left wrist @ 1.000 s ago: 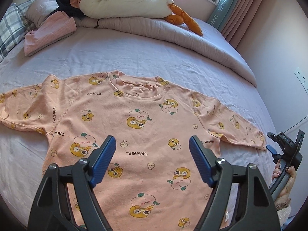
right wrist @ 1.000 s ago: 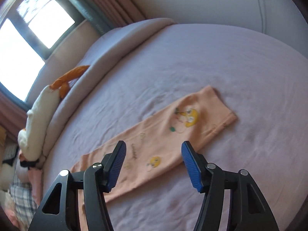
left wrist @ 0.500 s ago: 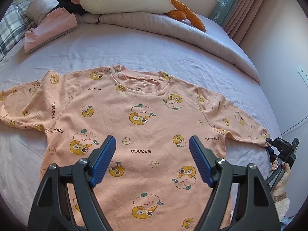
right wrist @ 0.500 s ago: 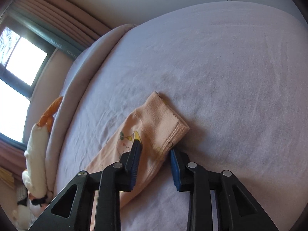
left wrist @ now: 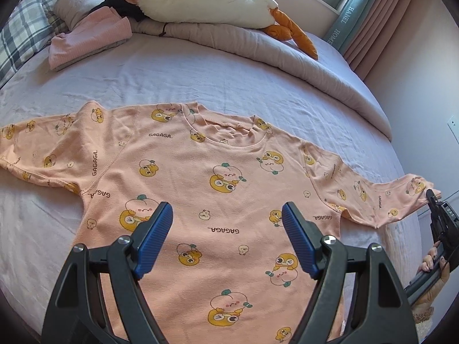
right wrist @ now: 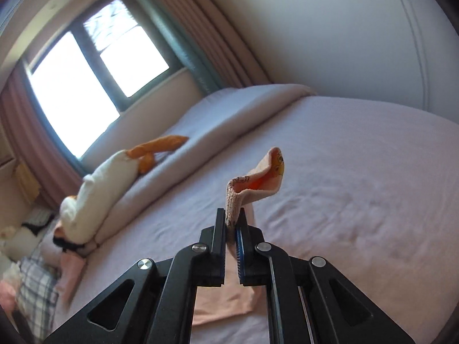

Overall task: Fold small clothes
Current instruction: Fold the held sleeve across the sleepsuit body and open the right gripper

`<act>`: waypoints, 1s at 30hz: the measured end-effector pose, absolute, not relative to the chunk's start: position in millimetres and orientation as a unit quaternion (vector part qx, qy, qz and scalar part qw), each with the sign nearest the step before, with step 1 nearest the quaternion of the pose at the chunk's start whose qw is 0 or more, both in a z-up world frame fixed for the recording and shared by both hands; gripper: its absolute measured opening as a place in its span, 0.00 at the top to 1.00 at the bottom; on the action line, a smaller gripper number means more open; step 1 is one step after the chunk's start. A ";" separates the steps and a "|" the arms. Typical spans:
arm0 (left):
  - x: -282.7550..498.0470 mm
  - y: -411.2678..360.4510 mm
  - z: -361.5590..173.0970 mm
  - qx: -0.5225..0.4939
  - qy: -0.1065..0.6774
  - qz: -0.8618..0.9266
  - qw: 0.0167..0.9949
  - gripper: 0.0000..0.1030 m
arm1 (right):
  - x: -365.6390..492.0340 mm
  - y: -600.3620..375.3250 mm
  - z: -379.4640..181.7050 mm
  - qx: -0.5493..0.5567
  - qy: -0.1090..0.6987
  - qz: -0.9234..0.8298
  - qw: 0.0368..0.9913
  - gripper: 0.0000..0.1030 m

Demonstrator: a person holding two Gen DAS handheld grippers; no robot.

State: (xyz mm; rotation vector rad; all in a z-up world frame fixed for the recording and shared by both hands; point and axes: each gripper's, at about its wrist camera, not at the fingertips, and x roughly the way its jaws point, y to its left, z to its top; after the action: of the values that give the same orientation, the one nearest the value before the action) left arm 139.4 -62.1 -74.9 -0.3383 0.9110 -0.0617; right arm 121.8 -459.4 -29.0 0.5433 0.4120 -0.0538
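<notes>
The R gripper (right wrist: 231,223), black w/ blue ribbed pads, has just been closing and is now pinched tight on the ribbed cuff (right wrist: 233,200) of the peach long-sleeved kid's top w/ yellow cartoon prints (left wrist: 218,189); a sec ago its jaws stood wide over that sleeve lying flat, half a sec ago they straddled the cuff on the sheet. Now the cuff stands up above the pads, its open end curling over, and the sleeve hangs below the jaws, so the sleeve end is off the lilac bed sheet (right wrist: 358,172). I read that as the grasp made and the sleeve fold toward the body about to start; nothing is folded yet. The top's body hasn't shifted: front up, spread flat mid-bed, neckline toward the rolled grey-lilac duvet (left wrist: 258,46), both sleeves out to the sides. The L gripper (left wrist: 226,238) hovers over the lower chest, jaws wide apart, holding nothing, pads clear of the fabric as far as I can tell, same as a sec ago. Hard to see: the L sleeve runs off the L-wrist view's edge, so its cuff is out of sight; the hem is hidden behind the L gripper's frame; in that view the R gripper is only a dark sliver at the far edge w/ a bit of the person's hand (left wrist: 430,266), and the grip itself can't be made out there. The R-wrist view is blurred toward the window; the white plush goose w/ orange feet (right wrist: 106,177) is smeared, and how much sleeve is lifted is blocked by the gripper frame.
</notes>
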 end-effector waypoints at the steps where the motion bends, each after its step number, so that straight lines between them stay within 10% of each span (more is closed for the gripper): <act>1: 138.8 -60.1 -74.8 -0.165 0.437 -0.027 0.884 0.25 | 125.9 -445.1 -24.4 0.251 0.206 -0.004 0.946 0.92; 23: 138.4 -50.9 -83.2 -0.176 0.452 -0.013 0.874 0.24 | 170.3 -269.6 -106.5 0.098 0.464 0.206 0.856 0.89; 26: 146.4 -58.9 -87.4 -0.177 0.464 -0.027 0.868 0.24 | 165.8 -281.3 -92.4 0.116 0.440 0.214 0.864 0.64; 28: 152.0 -65.6 -89.2 -0.178 0.471 -0.036 0.863 0.24 | 161.1 -293.8 -83.0 0.135 0.419 0.214 0.872 0.30; 30: 157.7 -72.5 -89.4 -0.179 0.472 -0.046 0.862 0.24 | 156.7 -305.2 -74.0 0.151 0.398 0.216 0.879 0.29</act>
State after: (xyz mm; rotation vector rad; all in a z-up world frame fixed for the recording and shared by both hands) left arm 157.7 -72.5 -89.4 -0.3748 0.9896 -0.0964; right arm 156.7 -305.2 -74.0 0.3146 0.8306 0.4497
